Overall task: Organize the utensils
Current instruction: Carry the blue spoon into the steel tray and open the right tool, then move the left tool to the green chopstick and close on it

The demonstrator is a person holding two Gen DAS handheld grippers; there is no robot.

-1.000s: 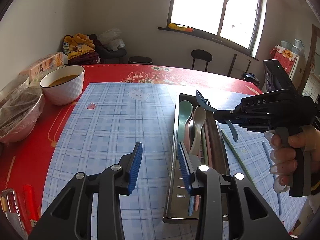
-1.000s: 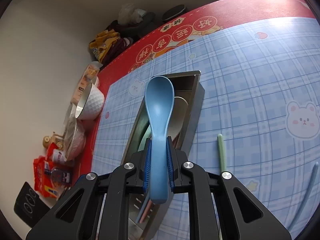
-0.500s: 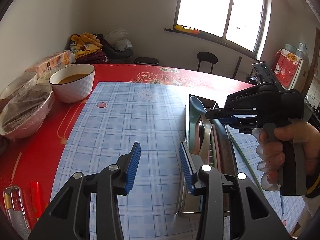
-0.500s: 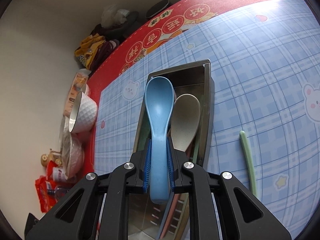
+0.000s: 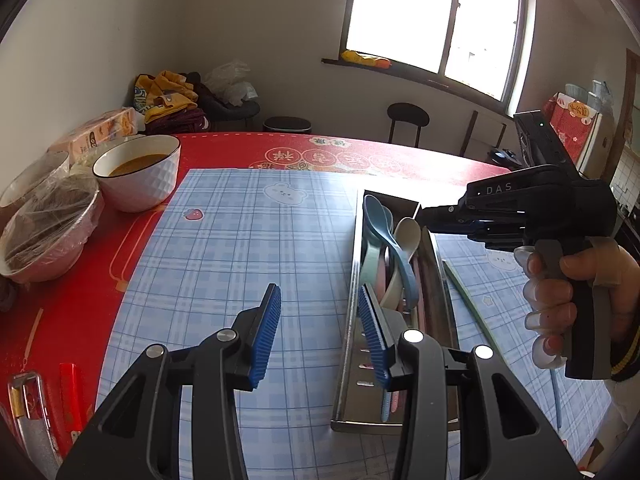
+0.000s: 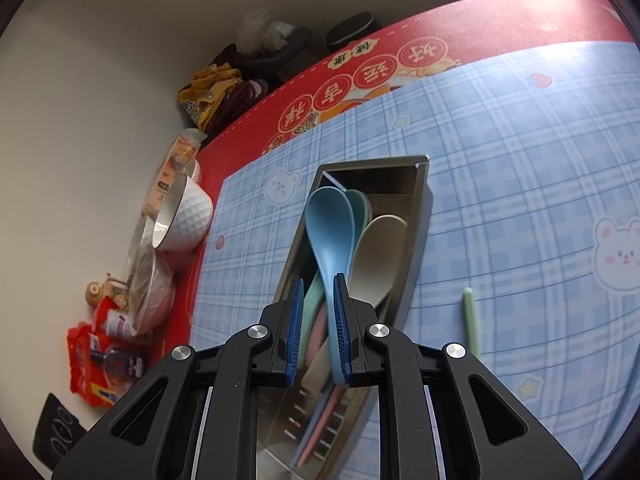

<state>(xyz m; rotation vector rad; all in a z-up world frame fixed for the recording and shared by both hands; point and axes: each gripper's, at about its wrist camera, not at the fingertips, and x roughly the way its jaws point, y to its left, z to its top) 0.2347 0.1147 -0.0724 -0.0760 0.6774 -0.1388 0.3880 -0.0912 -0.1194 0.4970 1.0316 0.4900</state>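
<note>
Right gripper jaws parted, blue spoon released into tray. Left gripper jaws parted, empty.

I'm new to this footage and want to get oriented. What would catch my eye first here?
The long steel tray lying on the blue checked mat, with a blue spoon on top of beige and green ones. Next, the right claw open just above that tray, and the white bowl of brown soup to the left.

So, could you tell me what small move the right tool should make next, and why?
Probably swing the right tool toward the green stick on the mat: the blue spoon already lies in the metal tray, the pads are not pinching it, and that stick lies outside.
</note>
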